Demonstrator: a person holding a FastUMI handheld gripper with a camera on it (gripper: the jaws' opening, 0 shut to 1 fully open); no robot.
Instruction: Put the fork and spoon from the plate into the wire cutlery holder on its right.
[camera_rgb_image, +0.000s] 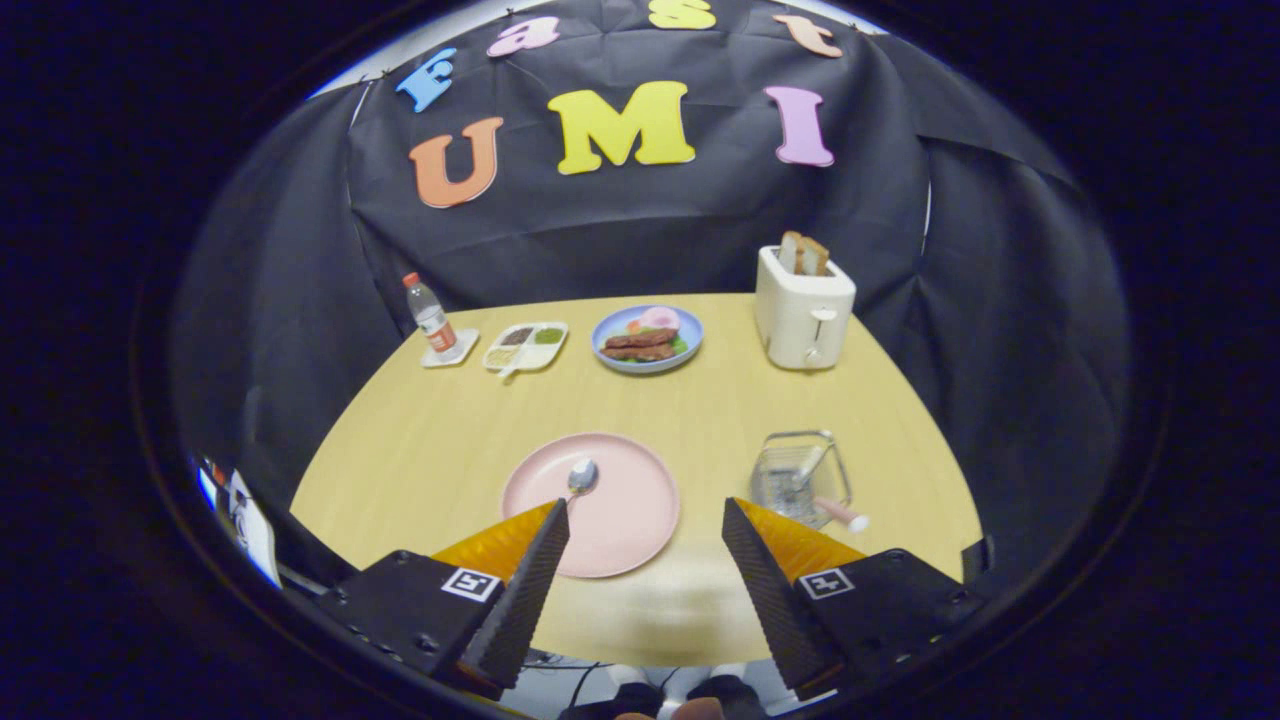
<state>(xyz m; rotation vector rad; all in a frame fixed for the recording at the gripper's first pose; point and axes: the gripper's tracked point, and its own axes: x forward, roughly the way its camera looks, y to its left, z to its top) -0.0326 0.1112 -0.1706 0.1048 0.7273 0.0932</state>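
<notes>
Light wood table (450, 440) in a booth with black cloth walls. We see the gripper (645, 525) spread wide, holding nothing, its fingers hanging over the table's near edge. Just ahead of the left finger sits the pink plate (625, 515) with the spoon (581, 477) on it, handle hidden behind that fingertip. Just beyond the right finger stands the wire cutlery holder (800, 475), the fork (815, 495) already in it, pink handle sticking out. Farther off: toaster (803, 310), blue plate of food (647, 338), divided tray (526, 346), bottle (430, 315).
</notes>
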